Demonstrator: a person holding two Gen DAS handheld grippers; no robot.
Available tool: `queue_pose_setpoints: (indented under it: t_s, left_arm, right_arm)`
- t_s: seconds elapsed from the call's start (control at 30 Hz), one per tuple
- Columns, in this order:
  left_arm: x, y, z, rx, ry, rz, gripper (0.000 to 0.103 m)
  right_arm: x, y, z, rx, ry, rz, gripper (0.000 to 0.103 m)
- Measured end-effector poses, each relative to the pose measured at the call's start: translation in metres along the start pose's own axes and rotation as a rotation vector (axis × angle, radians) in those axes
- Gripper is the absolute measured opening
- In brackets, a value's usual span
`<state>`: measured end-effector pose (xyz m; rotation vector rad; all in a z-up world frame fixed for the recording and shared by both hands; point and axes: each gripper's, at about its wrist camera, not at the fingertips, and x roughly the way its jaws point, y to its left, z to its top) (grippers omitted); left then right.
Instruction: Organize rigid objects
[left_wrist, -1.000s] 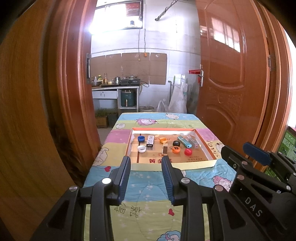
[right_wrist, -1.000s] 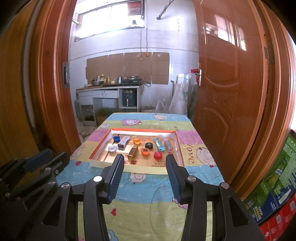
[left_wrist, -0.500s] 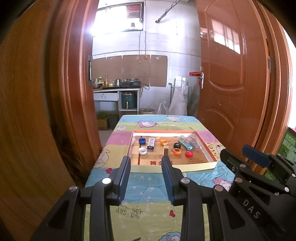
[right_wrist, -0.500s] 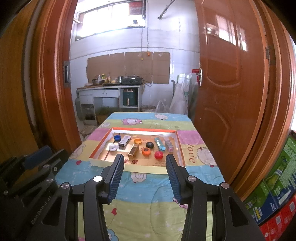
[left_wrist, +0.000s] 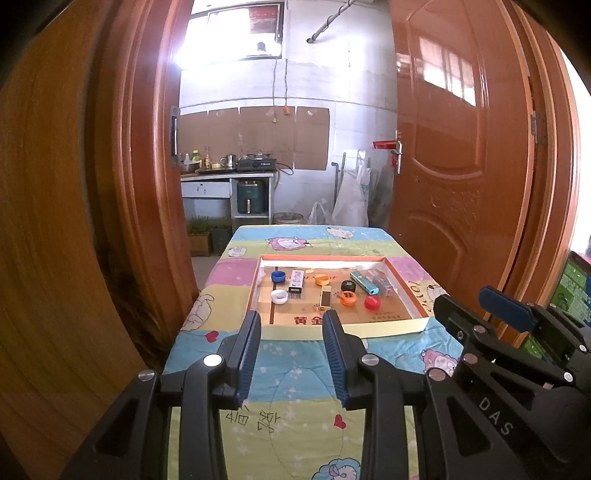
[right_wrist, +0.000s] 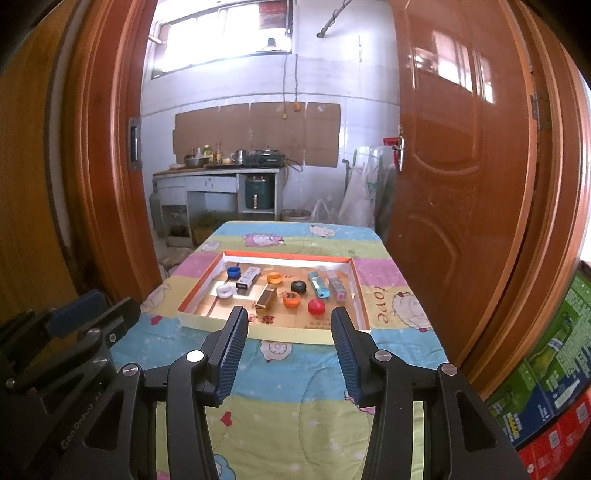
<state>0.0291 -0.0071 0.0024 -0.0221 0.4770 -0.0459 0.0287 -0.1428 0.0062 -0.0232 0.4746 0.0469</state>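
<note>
A shallow orange-rimmed tray (left_wrist: 388, 327) lies on a quilt-covered table (left_wrist: 295, 369), ahead of both grippers. It holds several bottle caps: blue (left_wrist: 277, 276), white (left_wrist: 279, 296), black (left_wrist: 348, 285), red (left_wrist: 372, 302) and two orange. Beside them lie a small white box (left_wrist: 296, 280), a dark slab (left_wrist: 326, 297) and a blue lighter-like piece (left_wrist: 364, 282). My left gripper (left_wrist: 291, 325) hovers open over the quilt, short of the tray's front wall, with nothing between its fingers. My right gripper (right_wrist: 289, 321) is open too, just short of the tray (right_wrist: 291, 334), nothing held. The gold box (right_wrist: 266, 297) and the red cap (right_wrist: 316, 306) lie nearest it.
Glossy wooden door leaves (left_wrist: 461, 166) flank the table on both sides, close to its long edges. Stacked printed cartons (right_wrist: 546, 406) stand on the floor at the right. A kitchen counter (right_wrist: 221, 173) with a stove is far behind. Each tool's black housing (left_wrist: 517, 369) shows in the other's view.
</note>
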Motion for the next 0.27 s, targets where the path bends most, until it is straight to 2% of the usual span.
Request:
queue_pose_setpoints:
  t_s: [0.27]
  left_arm:
    - [-0.0007, -0.0038, -0.0021, 0.01, -0.005, 0.0, 0.035]
  right_arm:
    - [-0.0001, -0.0026, -0.0003, 0.001, -0.009, -0.008, 0.048]
